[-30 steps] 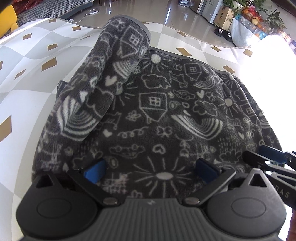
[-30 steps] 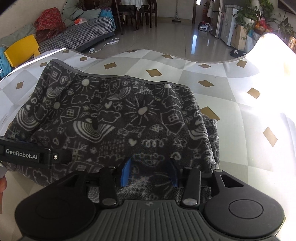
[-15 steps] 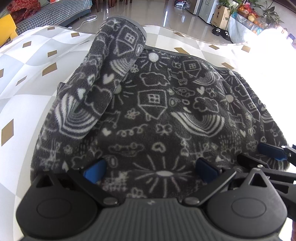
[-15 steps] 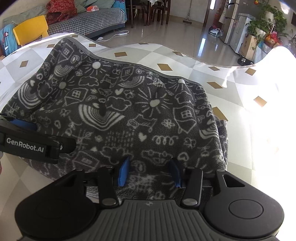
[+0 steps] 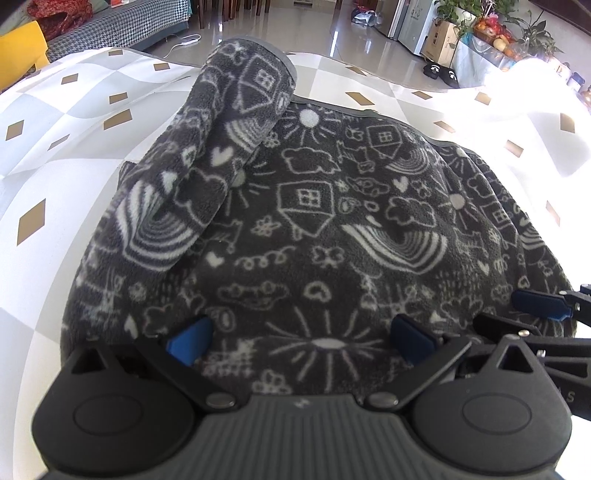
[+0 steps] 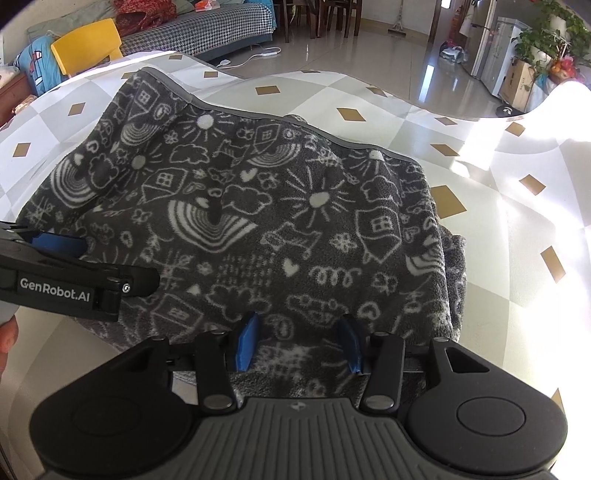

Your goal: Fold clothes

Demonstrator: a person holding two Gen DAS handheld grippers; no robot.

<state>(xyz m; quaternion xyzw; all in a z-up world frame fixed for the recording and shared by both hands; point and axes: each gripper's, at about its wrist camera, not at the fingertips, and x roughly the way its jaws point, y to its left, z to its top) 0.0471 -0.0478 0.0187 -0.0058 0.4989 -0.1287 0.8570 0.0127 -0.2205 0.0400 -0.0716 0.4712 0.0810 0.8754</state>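
Observation:
A dark grey fleece garment (image 5: 317,229) with white doodles lies folded on the checked tablecloth (image 5: 55,192). One sleeve (image 5: 221,147) lies folded over its left side. My left gripper (image 5: 299,336) is open wide over the garment's near edge, with fleece lying between its blue pads (image 5: 188,339). At the same hem further right, my right gripper (image 6: 297,341) holds a narrower gap, also with fleece (image 6: 266,221) between the pads. Each gripper shows in the other's view: the right gripper (image 5: 532,314) at the far right, the left gripper (image 6: 70,266) at the far left.
The tablecloth (image 6: 480,206) runs on past the garment, with strong sun glare on its right side. Beyond the table are a tiled floor, a yellow chair (image 6: 88,44), a sofa (image 6: 207,26) and plants (image 5: 509,33). Part of a hand (image 6: 7,336) shows at the left edge.
Both grippers have crept slightly forward along the garment's near edge, so the fleece looks larger. Neither finger gap has changed.

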